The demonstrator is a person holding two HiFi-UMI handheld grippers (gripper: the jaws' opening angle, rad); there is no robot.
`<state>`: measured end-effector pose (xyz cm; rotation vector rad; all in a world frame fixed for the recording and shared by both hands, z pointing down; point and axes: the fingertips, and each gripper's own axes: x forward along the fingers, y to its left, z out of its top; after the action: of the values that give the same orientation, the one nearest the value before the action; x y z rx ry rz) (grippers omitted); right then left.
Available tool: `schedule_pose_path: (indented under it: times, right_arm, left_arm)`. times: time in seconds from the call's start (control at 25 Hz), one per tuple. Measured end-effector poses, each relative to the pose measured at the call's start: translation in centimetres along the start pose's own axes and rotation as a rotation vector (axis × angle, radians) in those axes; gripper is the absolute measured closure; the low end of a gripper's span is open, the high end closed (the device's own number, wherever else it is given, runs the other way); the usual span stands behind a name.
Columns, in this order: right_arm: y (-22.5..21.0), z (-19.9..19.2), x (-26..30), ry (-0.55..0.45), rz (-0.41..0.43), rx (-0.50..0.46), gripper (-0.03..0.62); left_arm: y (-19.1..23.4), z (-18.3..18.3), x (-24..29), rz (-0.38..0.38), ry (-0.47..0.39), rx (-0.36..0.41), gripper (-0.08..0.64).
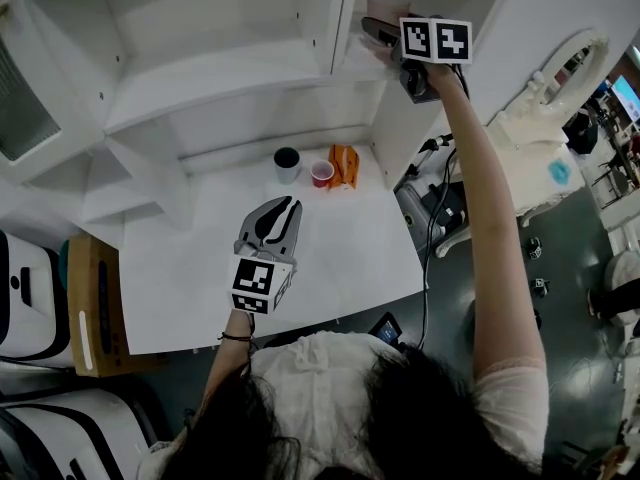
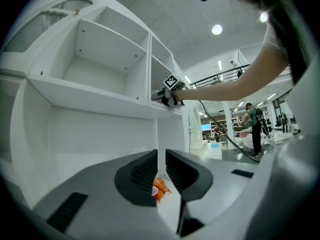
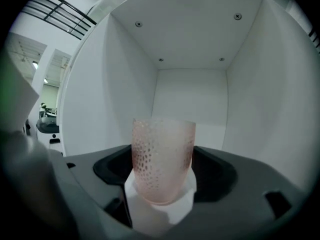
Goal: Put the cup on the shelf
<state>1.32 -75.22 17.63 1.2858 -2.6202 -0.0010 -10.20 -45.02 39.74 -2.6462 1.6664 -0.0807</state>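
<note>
A pale pink cup (image 3: 163, 159) with a dotted texture stands upright between the jaws of my right gripper (image 3: 163, 176), which is shut on it. The cup is inside an upper white shelf compartment (image 3: 190, 99), with its base at the compartment floor. In the head view the right gripper (image 1: 383, 34) is raised at arm's length into that compartment, and the cup (image 1: 380, 10) shows only partly. My left gripper (image 1: 283, 208) hovers low over the white table (image 1: 190, 278), shut with nothing in it. Its narrow jaw gap (image 2: 161, 169) points toward the shelf.
On the table near the shelf's foot stand a dark cup (image 1: 287, 163), a small red cup (image 1: 322, 173) and an orange packet (image 1: 344, 165). The white shelf unit (image 1: 220, 68) has further open compartments. A brown box (image 1: 95, 298) is left of the table, a white machine (image 1: 545, 138) right.
</note>
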Motion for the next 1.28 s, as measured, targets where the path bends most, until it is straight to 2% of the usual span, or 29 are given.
schedule_pose_path:
  times: [0.36,0.52,0.84,1.08,1.28]
  right_arm:
    - [0.5,-1.1,0.6,0.087,0.017,-0.043,0.235]
    - [0.6,-1.4,0.8,0.116,-0.004,-0.074,0.235]
    - [-0.1,-1.2,0.4,0.087,-0.042,-0.035,0.233]
    - [0.1,-1.6,-1.3,0.074,-0.014,0.007,0.233]
    - [0.9,-1.2,-5.2,-0.014,-0.003,0.024,0.235]
  left_arm:
    - [0.4,-0.5,0.5,0.003,0.011,-0.007,0.499]
    - [0.3,-0.4,0.7,0.001,0.008,-0.007,0.499]
    - [1.0,-0.6,0.3,0.02,0.01,-0.014,0.499]
    - [1.3,-0.7,-0.3,0.036,0.007,-0.019,0.499]
    - [0.9,-0.2,-0.7,0.034,-0.005,-0.013,0.499]
